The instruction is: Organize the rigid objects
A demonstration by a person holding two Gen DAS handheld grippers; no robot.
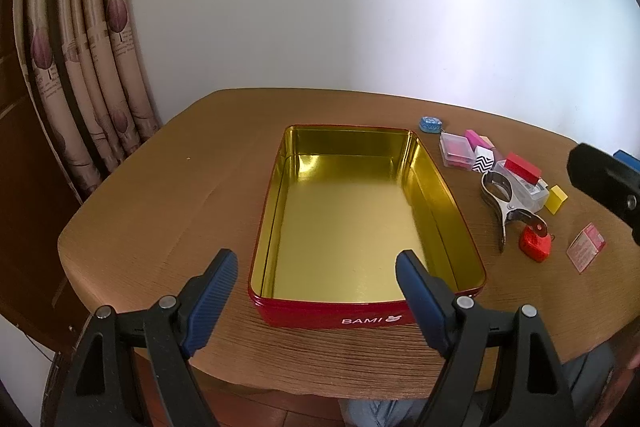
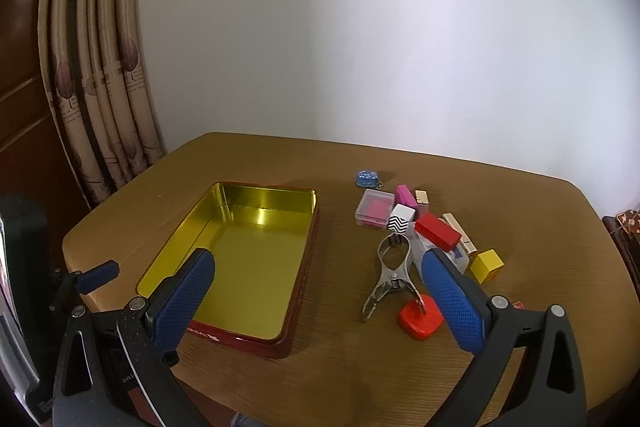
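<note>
Both the left tongs (image 1: 316, 267) and the right tongs (image 2: 320, 263) are held wide open and empty above the table (image 2: 360, 367). The small objects (image 2: 420, 227) are scattered just right of the empty red tin (image 2: 256, 339).

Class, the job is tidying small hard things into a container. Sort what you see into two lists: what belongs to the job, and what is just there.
Belongs to the job:
red tin, open and empty
metal clamp
red block
yellow cube
zigzag cube
pink box
blue keyring

Just there:
curtain
wall
table
</note>
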